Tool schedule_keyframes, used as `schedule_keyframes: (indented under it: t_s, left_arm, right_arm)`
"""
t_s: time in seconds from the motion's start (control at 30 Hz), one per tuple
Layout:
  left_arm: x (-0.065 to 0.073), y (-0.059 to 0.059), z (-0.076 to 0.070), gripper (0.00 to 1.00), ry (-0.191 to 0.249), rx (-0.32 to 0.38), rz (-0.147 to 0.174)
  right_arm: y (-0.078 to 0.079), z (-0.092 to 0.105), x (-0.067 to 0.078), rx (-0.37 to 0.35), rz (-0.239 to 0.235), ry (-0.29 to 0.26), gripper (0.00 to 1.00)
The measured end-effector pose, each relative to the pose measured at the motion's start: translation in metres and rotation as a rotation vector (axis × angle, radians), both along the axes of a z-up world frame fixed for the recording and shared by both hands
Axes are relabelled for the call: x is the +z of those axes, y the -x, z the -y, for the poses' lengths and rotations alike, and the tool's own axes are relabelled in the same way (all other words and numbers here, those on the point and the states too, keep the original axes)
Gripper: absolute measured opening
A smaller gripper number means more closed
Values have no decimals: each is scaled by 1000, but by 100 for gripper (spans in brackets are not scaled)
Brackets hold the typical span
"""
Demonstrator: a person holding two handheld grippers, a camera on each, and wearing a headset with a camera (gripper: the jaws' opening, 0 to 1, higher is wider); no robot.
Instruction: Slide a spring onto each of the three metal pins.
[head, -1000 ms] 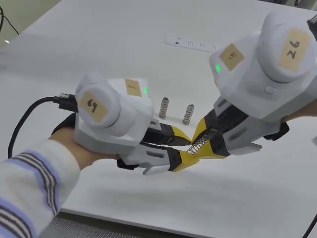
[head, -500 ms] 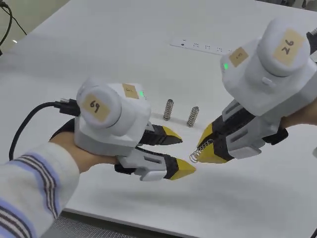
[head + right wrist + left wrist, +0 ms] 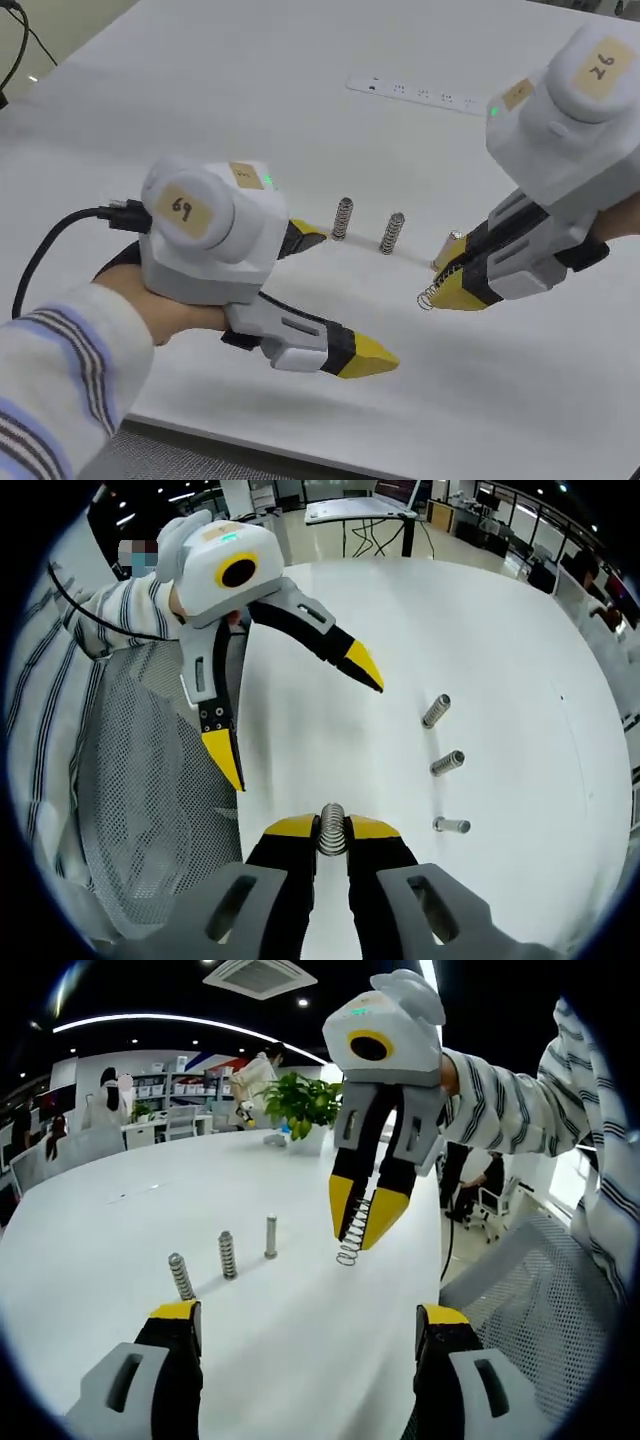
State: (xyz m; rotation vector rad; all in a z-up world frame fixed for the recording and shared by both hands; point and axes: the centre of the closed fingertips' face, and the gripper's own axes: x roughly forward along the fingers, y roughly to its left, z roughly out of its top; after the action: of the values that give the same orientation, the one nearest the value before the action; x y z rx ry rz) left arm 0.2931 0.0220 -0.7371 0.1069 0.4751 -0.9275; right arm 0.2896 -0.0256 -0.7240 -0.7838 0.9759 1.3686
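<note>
Right gripper (image 3: 332, 827) jaws pinched on spring (image 3: 332, 845), its axis along the jaws. Bare pin (image 3: 452, 826) stands on worktop (image 3: 520, 660), lower right of frame, to their right. Left gripper (image 3: 308, 1312) jaws wide apart, empty.

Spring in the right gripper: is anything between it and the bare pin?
Nothing visible. Only bare table lies between the spring in the right gripper and the bare pin. The open left gripper sits off to one side of that path.

Table (image 3: 200, 100) open around pins (image 3: 228, 1255); power strip (image 3: 420, 93) beyond.
</note>
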Motion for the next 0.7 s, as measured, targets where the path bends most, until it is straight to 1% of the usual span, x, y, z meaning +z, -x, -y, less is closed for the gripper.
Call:
schedule_keyframes:
  t_s: [0.07,0.13,0.2,0.37,0.4,0.5,0.7]
  left_arm:
    - [-1,-3,-4,91,-7,23,2]
    - [-2,-5,-7,93,-6,45,-7]
    - [-1,-7,-8,98,-7,56,0]
    - [0,-11,-11,98,1,84,3]
    - [1,-12,-12,98,-1,88,7]
    - [1,-12,-12,98,-2,88,5]
    - [0,-14,-12,98,-3,94,5]
  right_arm:
    - [-5,3,0,-35,6,12,8]
    - [-6,5,0,-60,0,15,8]
    - [-8,6,2,-87,-9,15,8]
    - [-12,9,3,-91,-6,22,8]
    - [-15,10,3,-94,-7,26,8]
    - [-20,15,3,-106,-8,38,8]
    - [-32,20,8,-117,2,55,8]
